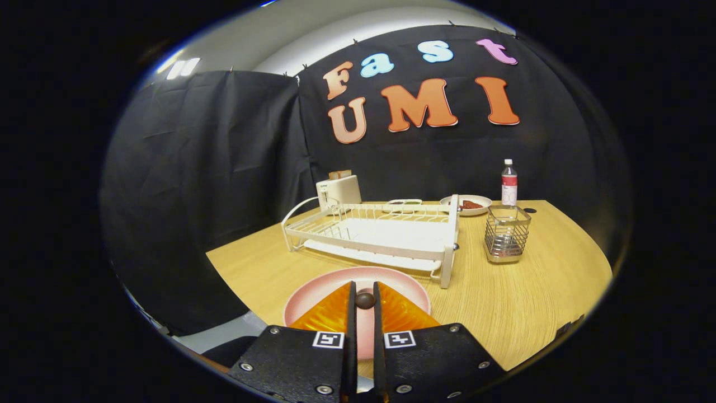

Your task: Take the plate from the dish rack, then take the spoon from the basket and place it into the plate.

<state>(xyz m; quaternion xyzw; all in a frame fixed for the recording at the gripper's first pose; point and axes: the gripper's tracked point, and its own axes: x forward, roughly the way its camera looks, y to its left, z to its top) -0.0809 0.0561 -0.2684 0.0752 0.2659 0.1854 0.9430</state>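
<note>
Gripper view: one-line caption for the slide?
Hand-held gripper shut on a dark spoon end above the pink plate, with white dish rack and wire basket beyond.

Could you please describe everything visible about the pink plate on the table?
The round pink plate, glossy like ceramic or plastic, lies flat on the light wooden table, just in front of the white wire dish rack. The gripper hangs over it, fingers nearly closed on a small dark rounded object, probably the spoon's end.
</note>
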